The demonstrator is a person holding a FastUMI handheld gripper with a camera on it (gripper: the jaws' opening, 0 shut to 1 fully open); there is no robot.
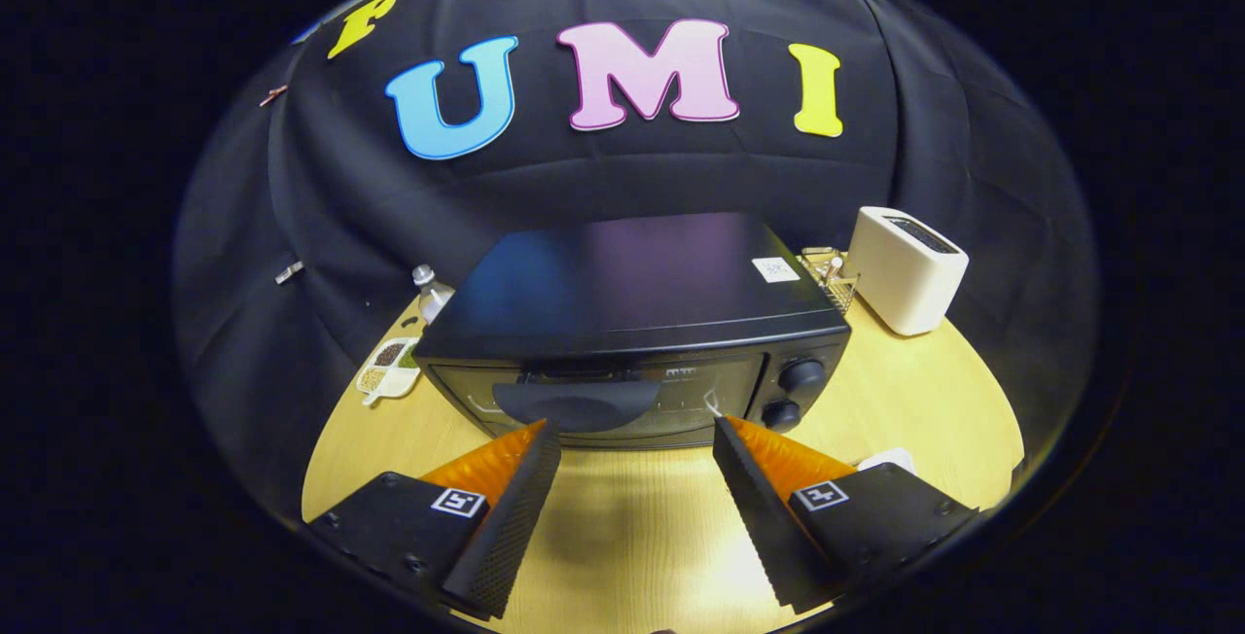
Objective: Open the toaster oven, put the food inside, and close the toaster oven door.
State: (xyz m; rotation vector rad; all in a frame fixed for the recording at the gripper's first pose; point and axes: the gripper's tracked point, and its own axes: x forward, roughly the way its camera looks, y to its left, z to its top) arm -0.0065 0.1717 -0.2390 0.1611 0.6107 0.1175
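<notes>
While the tool (637,435) gapes empty, the closed toaster oven (632,333) sits just ahead.

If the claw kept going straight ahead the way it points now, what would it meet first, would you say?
Most likely the toaster oven, at its closed door near the handle, which lies just ahead of the open claw. Bare wooden table shows between the fingers. Depth is hard to judge here.

Black cloth wall (622,177) fills upper frame; light wood tabletop (632,517) lower centre, glare patch between.
</notes>
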